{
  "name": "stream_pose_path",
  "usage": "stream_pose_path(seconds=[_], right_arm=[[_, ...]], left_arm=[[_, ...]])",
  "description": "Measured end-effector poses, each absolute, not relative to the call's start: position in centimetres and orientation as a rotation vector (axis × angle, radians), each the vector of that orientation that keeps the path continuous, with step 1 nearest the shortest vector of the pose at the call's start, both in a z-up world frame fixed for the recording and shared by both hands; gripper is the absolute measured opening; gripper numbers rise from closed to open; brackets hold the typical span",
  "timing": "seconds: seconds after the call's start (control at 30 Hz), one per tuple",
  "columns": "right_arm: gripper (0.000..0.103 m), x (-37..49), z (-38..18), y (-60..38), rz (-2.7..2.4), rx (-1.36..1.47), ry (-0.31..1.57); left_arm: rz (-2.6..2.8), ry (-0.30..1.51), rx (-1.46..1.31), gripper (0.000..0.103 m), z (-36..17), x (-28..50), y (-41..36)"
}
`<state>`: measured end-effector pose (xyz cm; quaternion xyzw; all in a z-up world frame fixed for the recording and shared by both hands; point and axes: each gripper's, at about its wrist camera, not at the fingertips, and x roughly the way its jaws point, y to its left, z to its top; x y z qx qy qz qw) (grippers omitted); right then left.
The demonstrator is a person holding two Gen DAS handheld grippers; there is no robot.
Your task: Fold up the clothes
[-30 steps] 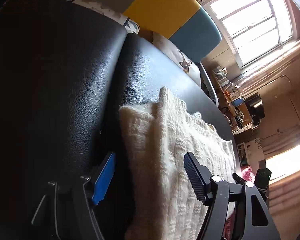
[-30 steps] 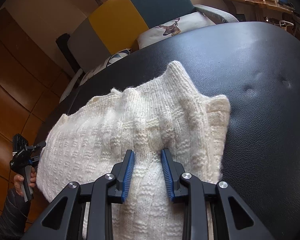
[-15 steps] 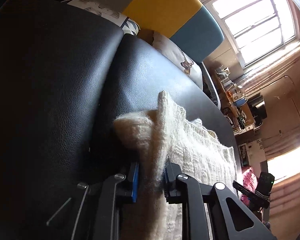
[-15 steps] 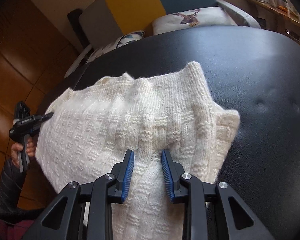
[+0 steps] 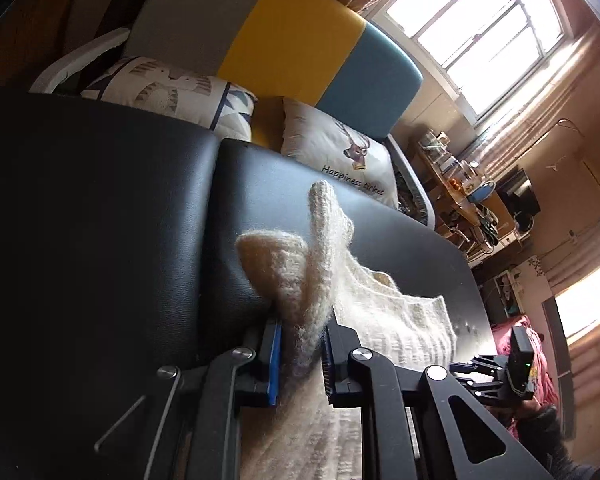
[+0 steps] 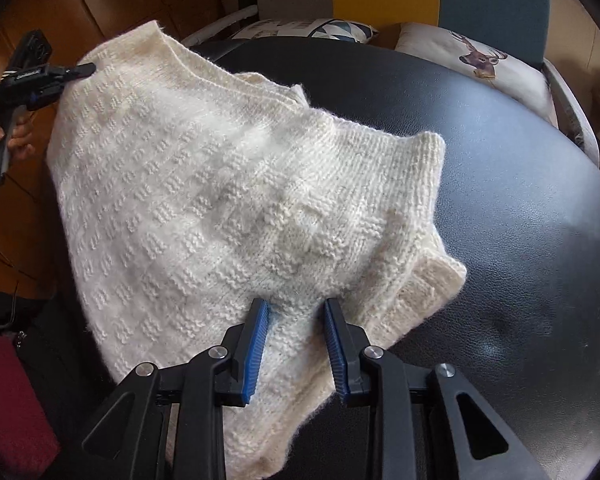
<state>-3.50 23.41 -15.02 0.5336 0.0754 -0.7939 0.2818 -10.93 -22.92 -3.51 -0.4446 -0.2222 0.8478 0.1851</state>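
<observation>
A cream knitted sweater [image 6: 204,184] lies partly on a black leather surface [image 6: 520,208]. In the right wrist view my right gripper [image 6: 296,340] is shut on a fold of its near edge, the knit puckering between the blue pads [image 6: 256,344]. My left gripper [image 6: 76,70] appears at the far left of that view, holding the sweater's corner raised off the surface. In the left wrist view the left gripper [image 5: 302,340] is shut on a bunched edge of the sweater [image 5: 288,276], which stands up above the jaws. My right gripper [image 5: 496,372] shows low on the right there.
Behind the black surface stands a sofa [image 5: 284,40] with a grey, yellow and teal back and a deer pillow [image 5: 340,152]. A cluttered desk [image 5: 464,192] is at the right below a bright window. A hand [image 6: 4,140] and wooden floor sit at left.
The left gripper, open beside the sweater a second ago, has shut on its edge and lifted it. The right gripper has kept its hold while that side of the sweater rose.
</observation>
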Motion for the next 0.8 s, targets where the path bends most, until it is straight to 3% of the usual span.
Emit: stream_pose_path(seconds=[0.47, 0.8], right_arm=[[0.029, -2.2, -15.6, 24.1, -2.197, 1.42, 0.053], [0.029, -1.0, -16.3, 24.9, -2.189, 1.329, -0.142]], left_arm=[[2.149, -0.928, -1.101, 0.015, 1.5, -12.0, -13.0], [2.065, -0.95, -1.138, 0.015, 0.9, -12.1, -4.0]])
